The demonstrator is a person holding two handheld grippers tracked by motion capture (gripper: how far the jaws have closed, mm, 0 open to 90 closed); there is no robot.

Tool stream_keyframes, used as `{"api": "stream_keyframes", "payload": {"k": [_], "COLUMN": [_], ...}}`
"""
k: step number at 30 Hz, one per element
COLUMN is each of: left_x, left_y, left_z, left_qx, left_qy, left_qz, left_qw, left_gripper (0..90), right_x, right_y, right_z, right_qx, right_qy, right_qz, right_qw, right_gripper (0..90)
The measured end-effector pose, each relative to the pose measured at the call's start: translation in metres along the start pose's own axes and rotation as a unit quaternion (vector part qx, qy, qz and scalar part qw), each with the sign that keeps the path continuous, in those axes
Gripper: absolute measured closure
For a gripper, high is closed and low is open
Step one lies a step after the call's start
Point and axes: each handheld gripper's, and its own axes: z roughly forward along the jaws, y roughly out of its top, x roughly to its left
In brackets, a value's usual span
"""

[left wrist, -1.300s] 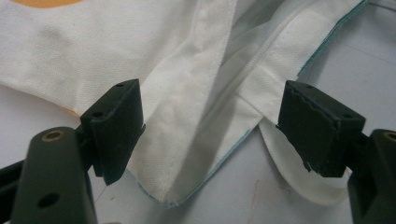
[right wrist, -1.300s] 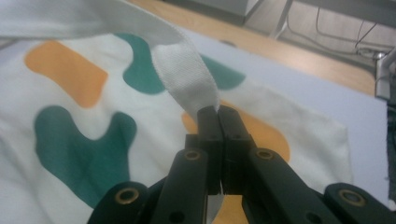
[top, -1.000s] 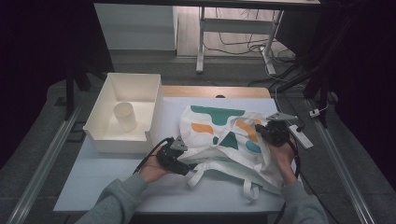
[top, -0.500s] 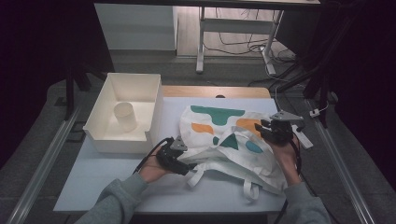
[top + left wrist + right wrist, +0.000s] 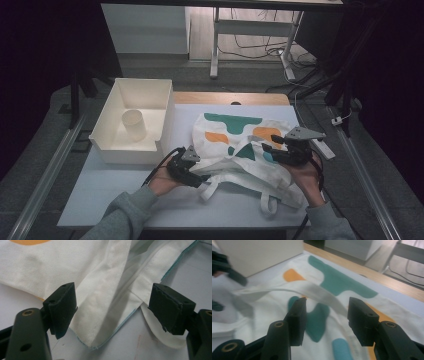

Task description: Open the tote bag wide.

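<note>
A white tote bag [image 5: 235, 142] with teal and orange shapes lies flat on the table, its handles toward the near edge. My left gripper [image 5: 197, 176] rests at the bag's left rim. In the left gripper view its jaws [image 5: 112, 307] stand wide apart, and the folded hem and a strap [image 5: 105, 302] lie loose between them. My right gripper [image 5: 271, 150] hovers over the bag's right side. Its jaws have just been opening, and in the right gripper view nothing is between them [image 5: 327, 315]; the printed cloth [image 5: 337, 282] lies below.
A white bin [image 5: 165, 120] with a pale cup [image 5: 134, 124] inside stands at the table's left rear. A wooden strip [image 5: 230, 98] runs along the far edge. A white block [image 5: 324, 148] lies at the right edge beside the bag.
My right gripper has lifted a little off the bag's right side and its jaws have parted. The left gripper and the bag's left edge have stayed put.
</note>
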Motion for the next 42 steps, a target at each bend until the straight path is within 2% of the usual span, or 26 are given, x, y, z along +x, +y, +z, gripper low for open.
{"api": "stream_keyframes", "payload": {"k": [6,10,13,17,22,24,27,28,29,30,34,38,42], "left_x": [0.001,0.001,0.001,0.001,0.002,0.002,0.001,0.001,0.002,0.002,0.002,0.002,0.002], "left_y": [0.000,0.000,0.000,0.000,0.000,0.000,0.000,0.000,0.000,0.000,-0.001,-0.001,-0.001], "left_z": [0.000,0.000,0.000,0.000,-0.001,-0.001,-0.001,-0.001,-0.001,-0.001,0.001,0.001,0.001], "left_qx": [0.001,0.001,0.001,0.000,-0.002,-0.002,-0.002,-0.002,0.000,0.000,0.002,0.002,0.002], "left_qy": [0.000,0.000,0.000,0.001,0.001,0.001,0.001,0.001,0.002,0.002,0.000,0.000,0.000], "left_qz": [0.001,0.001,0.001,0.000,-0.002,-0.002,0.000,0.000,0.000,0.000,-0.001,-0.001,-0.001], "left_qw": [1.0000,1.0000,1.0000,1.0000,1.0000,1.0000,1.0000,1.0000,1.0000,1.0000,1.0000,1.0000,1.0000], "left_gripper": [22.5,22.5,22.5,22.5,22.5,22.6,22.6,22.6,22.6,22.6,22.5,22.5,22.4], "right_x": [0.021,0.037,0.048,0.062,0.082,0.090,0.103,0.103,0.109,0.111,0.115,0.114,0.107], "right_y": [-0.003,-0.009,-0.011,-0.009,-0.008,-0.011,-0.016,-0.016,-0.020,-0.022,-0.027,-0.030,-0.034], "right_z": [-0.007,-0.006,-0.005,-0.003,0.001,0.005,0.014,0.014,0.020,0.023,0.031,0.034,0.037], "right_qx": [-0.004,0.007,0.014,0.013,0.021,0.026,0.046,0.046,0.061,0.066,0.084,0.096,0.108], "right_qy": [0.033,0.050,0.063,0.090,0.117,0.135,0.150,0.150,0.158,0.162,0.161,0.140,0.125], "right_qz": [-0.005,-0.018,-0.029,-0.031,-0.047,-0.044,-0.059,-0.059,-0.064,-0.064,-0.066,-0.077,-0.073], "right_qw": [0.9994,0.9986,0.9975,0.9954,0.9917,0.9895,0.9859,0.9859,0.9835,0.9825,0.9812,0.9825,0.9836], "right_gripper": [49.8,49.7,49.7,49.7,49.8,50.0,50.0,50.0,50.0,50.0,49.9,49.0,48.0]}}
